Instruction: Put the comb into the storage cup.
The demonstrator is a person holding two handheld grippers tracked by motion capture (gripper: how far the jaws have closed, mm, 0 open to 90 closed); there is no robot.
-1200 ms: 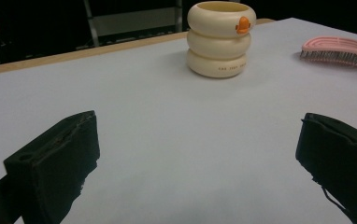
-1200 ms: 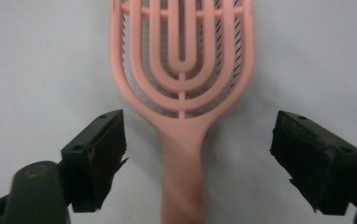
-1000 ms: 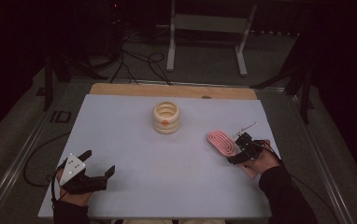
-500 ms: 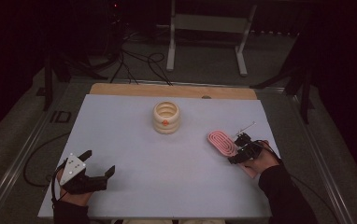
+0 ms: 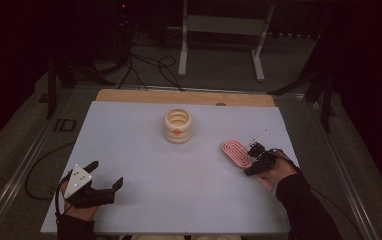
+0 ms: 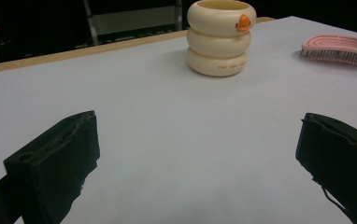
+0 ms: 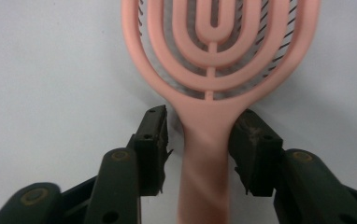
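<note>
While almost nothing has moved across the last second, the right gripper (image 7: 199,140) has stayed parked around the handle of the pink hairbrush (image 7: 216,70), which lies bristles down on the white table (image 5: 144,165), near its right edge. Its jaws stand one on each side of the handle: the right one looks to be touching it, while a thin gap shows at the left one, so the tongs are close to the handle but not yet pinching it. That stillness suggests the grasp is being lined up, and squeezing shut looks like the next step.

At the table's near left corner, the left gripper (image 5: 104,175) has also stayed put, spread wide and holding nothing.

Toward the far middle of the table stands a cream cup (image 6: 219,37) shaped like three stacked rings, well apart from the brush. It carries a small orange duck-like emblem near its rim and a line of small lettering on its lowest ring, too tiny to read.
</note>
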